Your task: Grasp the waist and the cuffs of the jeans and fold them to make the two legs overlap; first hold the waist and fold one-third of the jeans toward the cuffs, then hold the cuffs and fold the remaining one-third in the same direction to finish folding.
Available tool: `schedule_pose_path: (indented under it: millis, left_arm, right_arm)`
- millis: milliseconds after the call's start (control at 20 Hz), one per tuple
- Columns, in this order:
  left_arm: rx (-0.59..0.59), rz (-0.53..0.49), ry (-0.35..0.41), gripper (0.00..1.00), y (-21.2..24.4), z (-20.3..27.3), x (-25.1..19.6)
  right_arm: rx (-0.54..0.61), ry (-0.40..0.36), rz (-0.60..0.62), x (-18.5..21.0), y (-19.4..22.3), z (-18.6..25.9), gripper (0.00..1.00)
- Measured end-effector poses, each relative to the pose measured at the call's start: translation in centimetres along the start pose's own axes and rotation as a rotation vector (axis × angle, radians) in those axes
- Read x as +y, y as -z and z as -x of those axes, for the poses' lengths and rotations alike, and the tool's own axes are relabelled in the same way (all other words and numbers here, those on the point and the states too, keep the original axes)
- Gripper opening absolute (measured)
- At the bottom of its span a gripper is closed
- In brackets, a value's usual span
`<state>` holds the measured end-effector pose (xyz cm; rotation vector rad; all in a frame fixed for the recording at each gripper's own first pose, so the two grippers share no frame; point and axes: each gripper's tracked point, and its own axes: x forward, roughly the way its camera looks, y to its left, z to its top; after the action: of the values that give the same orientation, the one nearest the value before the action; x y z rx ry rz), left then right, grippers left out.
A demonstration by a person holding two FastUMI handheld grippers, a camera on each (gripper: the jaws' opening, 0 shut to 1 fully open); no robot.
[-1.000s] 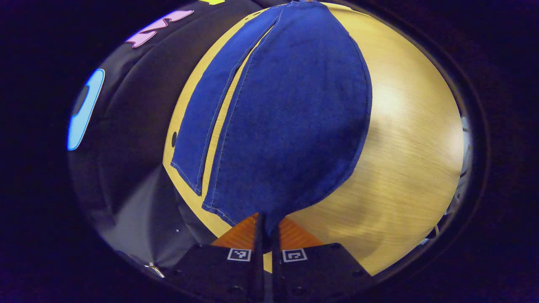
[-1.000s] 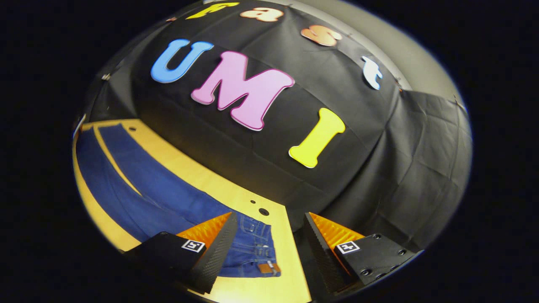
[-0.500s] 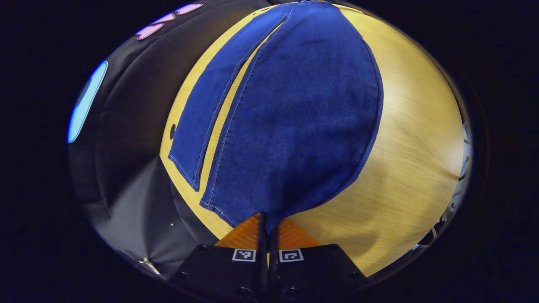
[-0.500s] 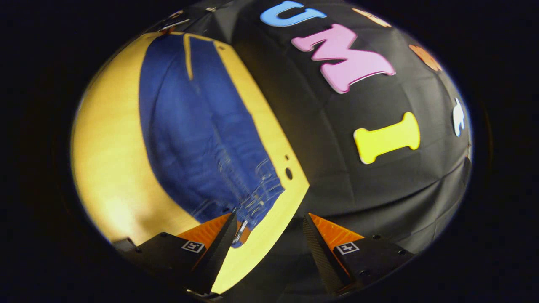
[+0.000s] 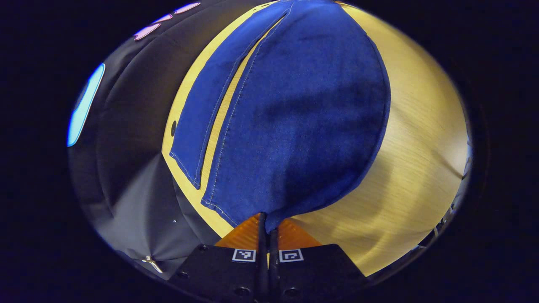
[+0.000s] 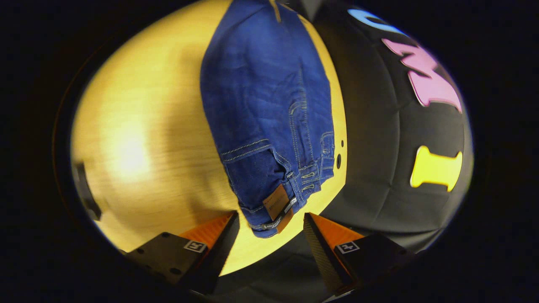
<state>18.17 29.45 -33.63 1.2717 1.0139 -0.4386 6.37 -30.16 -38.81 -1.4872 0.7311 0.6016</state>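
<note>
The leather patch (image 6: 276,203) on the jeans (image 6: 265,97) is unreadable.

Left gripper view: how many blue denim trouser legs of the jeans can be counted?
2. One blue denim leg lies flat on the wooden table by the black cloth wall; the other, nearer leg has its cuff clamped in the left gripper.

Pale wood-grain table (image 5: 421,139) – glare on its top – black cloth wall (image 6: 379,139) just behind.
</note>
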Motion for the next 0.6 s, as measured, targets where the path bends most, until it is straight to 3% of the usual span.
schedule_pose_path:
  millis: [100,200,450,500,550,600]
  left_arm:
    - [0.002,0.001,0.001,0.06,0.0,0.0,0.0]
    - [0.008,0.004,-0.003,0.06,0.0,0.0,0.0]
    - [0.014,0.017,-0.015,0.06,-0.1,0.0,0.1]
    - [0.017,0.020,-0.019,0.06,-0.2,0.1,0.1]
    - [0.019,0.019,-0.024,0.06,-0.2,0.0,0.1]
    - [0.022,0.020,-0.026,0.06,-0.1,0.0,0.1]
  right_arm:
    - [-0.025,0.031,0.058,-0.5,-0.5,-1.4,0.92]
    - [-0.025,0.018,0.039,-0.4,-0.5,-2.5,0.90]
    - [0.001,-0.046,-0.042,0.2,-0.5,-3.9,0.28]
    - [-0.002,-0.074,-0.062,0.2,-0.5,-4.0,0.29]
    - [-0.010,-0.114,-0.084,0.6,-0.6,-3.5,0.17]
    - [-0.017,-0.150,-0.093,0.7,-0.7,-3.8,0.16]
